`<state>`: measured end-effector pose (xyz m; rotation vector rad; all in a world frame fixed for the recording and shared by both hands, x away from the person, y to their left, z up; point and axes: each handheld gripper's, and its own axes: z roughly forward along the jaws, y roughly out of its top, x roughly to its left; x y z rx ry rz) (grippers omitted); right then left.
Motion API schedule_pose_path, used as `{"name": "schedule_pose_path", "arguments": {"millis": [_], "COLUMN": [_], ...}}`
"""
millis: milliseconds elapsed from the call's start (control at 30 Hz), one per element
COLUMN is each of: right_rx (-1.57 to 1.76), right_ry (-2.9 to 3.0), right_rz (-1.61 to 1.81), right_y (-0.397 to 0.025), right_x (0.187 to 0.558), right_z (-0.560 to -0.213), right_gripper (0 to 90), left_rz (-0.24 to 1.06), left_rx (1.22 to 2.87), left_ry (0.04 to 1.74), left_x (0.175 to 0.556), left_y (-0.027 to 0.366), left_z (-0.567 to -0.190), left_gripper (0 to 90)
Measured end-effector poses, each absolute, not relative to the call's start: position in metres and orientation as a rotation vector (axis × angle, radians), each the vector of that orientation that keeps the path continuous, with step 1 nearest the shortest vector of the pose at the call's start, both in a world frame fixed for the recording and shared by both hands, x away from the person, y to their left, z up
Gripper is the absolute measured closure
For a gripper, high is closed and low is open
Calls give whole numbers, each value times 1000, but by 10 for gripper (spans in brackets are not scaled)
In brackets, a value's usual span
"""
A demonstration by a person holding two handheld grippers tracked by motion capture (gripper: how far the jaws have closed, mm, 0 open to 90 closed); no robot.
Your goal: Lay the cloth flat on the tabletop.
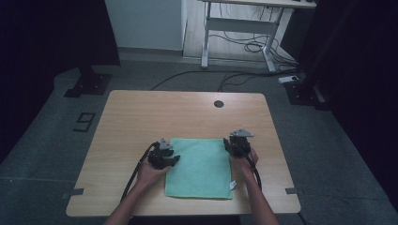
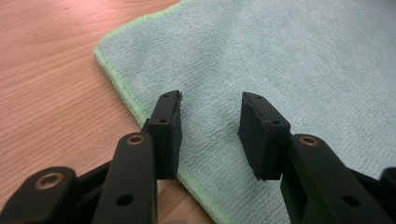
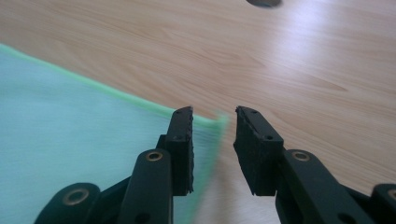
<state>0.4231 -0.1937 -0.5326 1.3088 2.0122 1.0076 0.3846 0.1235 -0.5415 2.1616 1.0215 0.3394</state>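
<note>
1. A wooden table (image 1: 141, 117) is standing mid-room, with a dark round grommet hole (image 1: 218, 103) near its far edge.
2. Grey carpet (image 1: 42, 140) is covering the floor, with a black "9" mark (image 1: 84, 122) lying left of the table and tape strips (image 1: 72, 192) sitting by the near corners.
3. A white desk frame (image 1: 237, 23) is standing at the back, cables (image 1: 253, 47) trailing beneath it and across the floor.
4. A pale wall panel (image 1: 143, 21) is catching the light (the room's brightest patch).
5. Dark curtains (image 1: 51, 33) are hanging on both sides, with black stand bases (image 1: 89, 84) resting on the floor.
</note>
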Motion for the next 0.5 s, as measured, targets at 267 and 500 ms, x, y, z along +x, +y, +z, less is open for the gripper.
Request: {"name": "schedule_pose_path", "arguments": {"millis": [267,500], "right_rx": [1230,1254], "right_ry": [2152,2252], "right_rz": [1112,1057], "right_y": [-153,-135], "right_x": [370,349], "right_z": [-525,-548], "right_gripper": [573,490], "left_rz": [372,366], "left_rx": [2153,2172], "left_ry": [1024,1038], "left_x": [400,414], "left_y": [124,120], "left_z": [-538,-540], "left_gripper": [600,587]}}
